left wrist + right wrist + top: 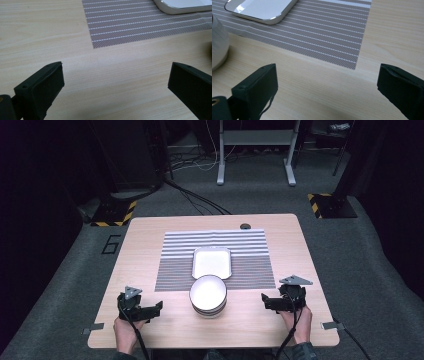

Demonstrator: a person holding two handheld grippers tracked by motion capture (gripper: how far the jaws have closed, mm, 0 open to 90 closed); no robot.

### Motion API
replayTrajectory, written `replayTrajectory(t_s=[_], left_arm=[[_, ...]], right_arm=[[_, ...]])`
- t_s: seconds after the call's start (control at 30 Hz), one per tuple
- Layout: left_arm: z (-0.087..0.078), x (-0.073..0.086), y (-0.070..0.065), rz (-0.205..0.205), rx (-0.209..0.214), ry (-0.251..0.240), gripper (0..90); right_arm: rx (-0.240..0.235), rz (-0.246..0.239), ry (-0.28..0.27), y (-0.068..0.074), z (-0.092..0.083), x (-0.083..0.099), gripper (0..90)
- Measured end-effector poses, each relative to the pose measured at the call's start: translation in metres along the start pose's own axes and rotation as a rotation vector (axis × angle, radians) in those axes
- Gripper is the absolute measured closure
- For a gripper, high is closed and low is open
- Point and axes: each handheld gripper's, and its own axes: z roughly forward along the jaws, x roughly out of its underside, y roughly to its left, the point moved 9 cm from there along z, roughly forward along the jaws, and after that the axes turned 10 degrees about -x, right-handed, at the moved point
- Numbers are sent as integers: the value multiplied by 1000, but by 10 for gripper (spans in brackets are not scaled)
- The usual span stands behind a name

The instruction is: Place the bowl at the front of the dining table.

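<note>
On the pale wooden surface:
My left tool: spread, empty, at 7 o'clock.
My right tool: spread, empty, at 5 o'clock.
Round white bowl stack: between them.

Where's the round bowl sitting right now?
In the high view the round bowl sits on the table's near middle, between the left gripper and right gripper, overlapping the striped mat's near edge, just before the rectangular dish.

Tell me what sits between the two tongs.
High view: a round white bowl stands on the table between the left tongs and right tongs.
</note>
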Motion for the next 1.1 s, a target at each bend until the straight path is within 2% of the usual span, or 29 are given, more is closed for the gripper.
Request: replayTrajectory(t_s=[0.23,0.3,0.4,0.57,0.73,0.83,0.93,1.03,1.1], left_arm=[[-9,-9,-5,9,23,-29,1],[-9,-11,-6,4,27,-36,1],[-9,-13,-8,1,37,-29,1],[-9,-17,-15,22,56,-30,1],[-9,-21,-18,27,68,-32,1],[-8,-24,-20,28,73,-30,1],[-9,-29,-24,18,84,-39,1],[-10,-33,-28,33,89,-45,1],[-9,-35,-29,28,91,-50,1]], right_arm=[[-40,-19,1,14,5,-7,27],[-40,-38,7,16,7,-8,31],[-58,-22,8,19,10,-9,31],[-68,-31,9,24,10,-9,32],[-107,-1,-4,29,9,-11,36],[-94,-31,-3,32,8,-16,40],[-120,-28,-19,37,6,-22,40],[-109,-57,-22,42,3,-27,45],[-125,-56,-27,44,3,-30,45]])
